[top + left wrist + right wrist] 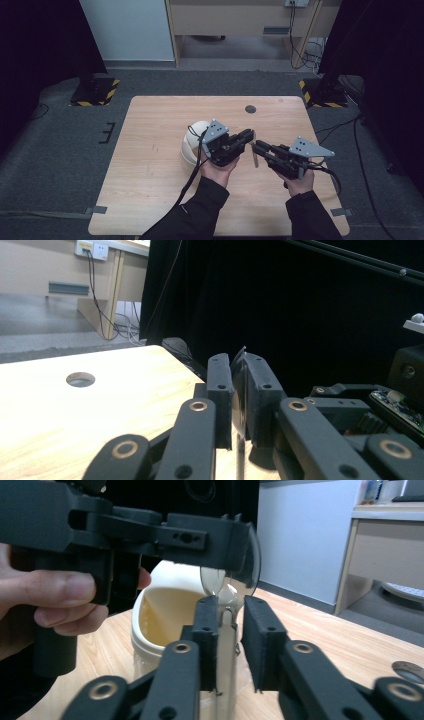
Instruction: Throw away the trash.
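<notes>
- The desk (150,165) is a pale wood-grain top with rounded corners and a small round hole (250,109) near its far edge.
- A white, rounded container (191,145) lies on its side near the desk's middle, its cream interior facing the right gripper view.
- The left gripper (249,136) has its black jaws nearly closed, pinching the bowl of a metal spoon (227,582).
- The right gripper (256,147) has its jaws slightly apart around the spoon's thin handle; I cannot tell whether they press on it.
</notes>
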